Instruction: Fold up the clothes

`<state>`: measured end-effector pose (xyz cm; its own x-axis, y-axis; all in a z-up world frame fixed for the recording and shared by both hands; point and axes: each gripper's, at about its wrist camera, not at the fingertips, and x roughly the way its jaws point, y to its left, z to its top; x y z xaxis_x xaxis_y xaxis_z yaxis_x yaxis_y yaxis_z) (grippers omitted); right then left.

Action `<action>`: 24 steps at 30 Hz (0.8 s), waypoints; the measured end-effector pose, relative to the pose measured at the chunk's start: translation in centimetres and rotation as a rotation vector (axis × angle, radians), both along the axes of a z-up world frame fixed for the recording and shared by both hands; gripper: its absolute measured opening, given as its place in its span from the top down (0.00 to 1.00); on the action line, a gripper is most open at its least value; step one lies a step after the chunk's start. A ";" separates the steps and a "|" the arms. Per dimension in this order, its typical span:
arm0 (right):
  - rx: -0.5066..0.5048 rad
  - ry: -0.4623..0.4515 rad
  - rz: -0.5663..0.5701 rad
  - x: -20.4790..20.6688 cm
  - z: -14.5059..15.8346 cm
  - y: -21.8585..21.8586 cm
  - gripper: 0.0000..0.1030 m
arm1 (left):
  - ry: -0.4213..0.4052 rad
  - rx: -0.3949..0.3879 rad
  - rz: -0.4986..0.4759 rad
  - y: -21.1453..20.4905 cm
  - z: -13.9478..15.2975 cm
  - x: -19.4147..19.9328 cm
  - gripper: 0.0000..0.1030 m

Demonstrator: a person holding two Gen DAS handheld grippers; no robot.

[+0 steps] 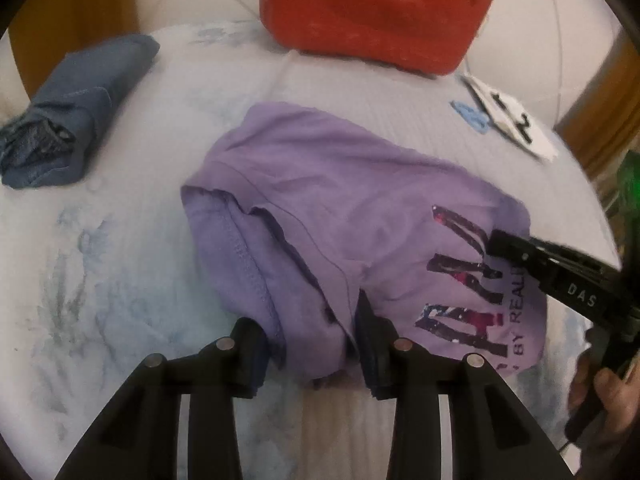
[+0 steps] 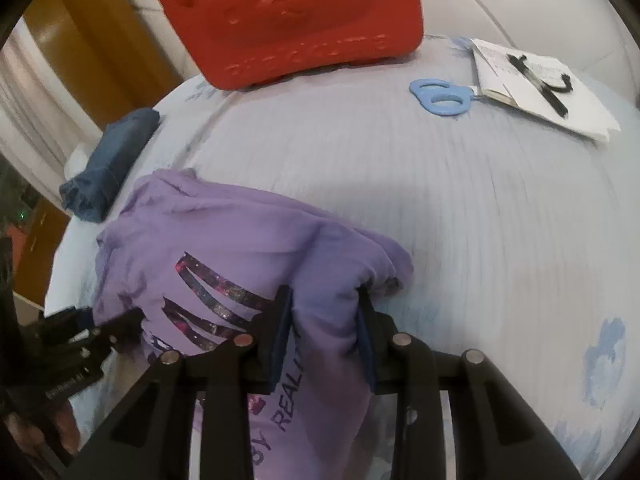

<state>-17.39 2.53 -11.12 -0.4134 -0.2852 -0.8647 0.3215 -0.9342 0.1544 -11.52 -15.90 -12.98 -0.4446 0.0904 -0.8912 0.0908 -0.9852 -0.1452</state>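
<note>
While the purple shirt [image 1: 340, 216] lies bunched mid-frame on the bed [image 1: 120, 280], the left gripper [image 1: 312, 352] clamps its near edge and the right gripper [image 2: 324, 332] clamps a fold at lower centre.

Both wrist views close over purple shirt [image 1: 340, 200]
</note>
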 end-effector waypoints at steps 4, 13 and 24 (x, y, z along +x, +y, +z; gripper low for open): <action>0.039 0.010 0.013 -0.1 0.0 -0.5 0.70 | 0.016 -0.052 -0.021 0.7 0.2 0.0 0.72; -0.018 0.083 0.048 1.6 4.3 0.4 0.84 | 0.074 -0.071 -0.025 1.0 4.8 1.4 0.85; -0.077 0.262 0.157 3.4 15.5 0.8 0.84 | 0.213 -0.044 0.034 -0.2 13.6 3.3 0.85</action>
<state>-14.01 3.34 4.41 -0.5647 -0.4236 -0.7083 0.4991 -0.8588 0.1157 -8.18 -16.12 0.59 -0.6254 0.0352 -0.7795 0.0960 -0.9879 -0.1216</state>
